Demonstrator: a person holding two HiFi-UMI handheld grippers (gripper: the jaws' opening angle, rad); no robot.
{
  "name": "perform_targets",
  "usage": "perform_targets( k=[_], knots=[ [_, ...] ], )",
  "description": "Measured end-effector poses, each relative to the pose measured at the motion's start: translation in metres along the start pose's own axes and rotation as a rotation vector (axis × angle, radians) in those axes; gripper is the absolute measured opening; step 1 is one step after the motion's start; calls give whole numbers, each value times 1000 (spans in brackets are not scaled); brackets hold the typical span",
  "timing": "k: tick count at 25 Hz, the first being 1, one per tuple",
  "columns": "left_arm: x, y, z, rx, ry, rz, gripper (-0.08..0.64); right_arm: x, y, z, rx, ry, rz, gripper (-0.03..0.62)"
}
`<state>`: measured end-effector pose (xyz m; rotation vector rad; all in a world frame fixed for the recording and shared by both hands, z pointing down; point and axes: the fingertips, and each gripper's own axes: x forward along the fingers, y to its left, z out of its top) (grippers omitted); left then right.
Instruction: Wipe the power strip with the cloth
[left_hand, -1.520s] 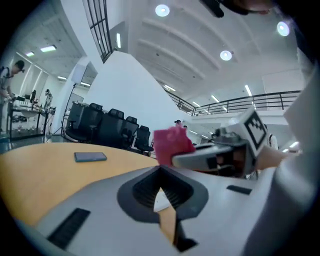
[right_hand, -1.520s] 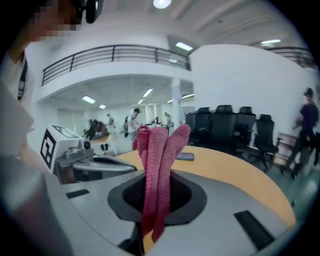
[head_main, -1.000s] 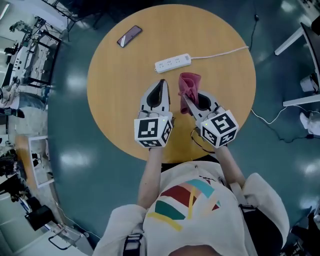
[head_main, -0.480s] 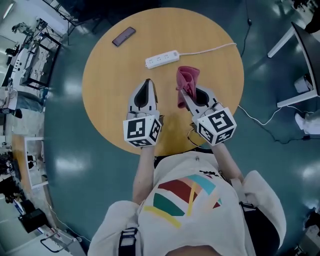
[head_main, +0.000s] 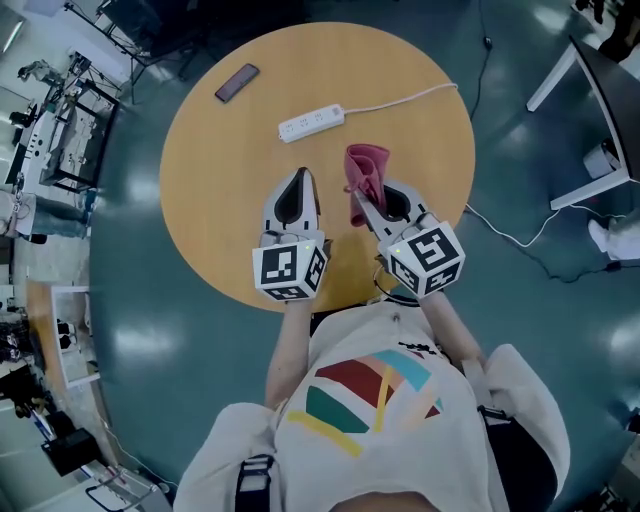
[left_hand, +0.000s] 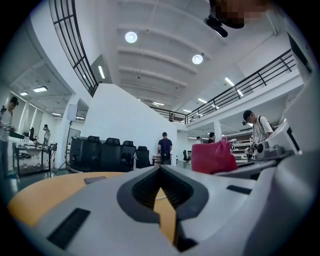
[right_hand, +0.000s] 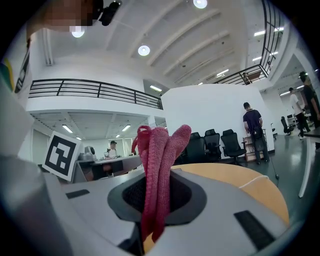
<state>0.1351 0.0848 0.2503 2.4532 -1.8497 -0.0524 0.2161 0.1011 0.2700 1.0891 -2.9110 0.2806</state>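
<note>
Clamps the cloth (head_main: 366, 168) in the right gripper (head_main: 360, 200) with folds standing free past the jaws, presumably for rubbing the strip (head_main: 311, 123) lying flat farther out, slightly left, on the desk (head_main: 220, 200), and carries the left gripper (head_main: 298, 180) empty, jaws together, alongside.

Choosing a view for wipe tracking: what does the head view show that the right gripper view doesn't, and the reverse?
Head view only: the power strip and a dark flat device on the far part of the table, both apart from the cloth.
Right gripper view only: the right gripper with its jaws pinched on the cloth's folds, plus office chairs and a standing person behind.
Both: the pink cloth, the wooden table, the strip's white cord.
</note>
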Motion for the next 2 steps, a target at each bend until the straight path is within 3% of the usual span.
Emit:
perform_targets(
  k=[2],
  knots=[
    [0,-7,8,0,1,-3,28,-6,-2,7,4,7,-3,38]
  ],
)
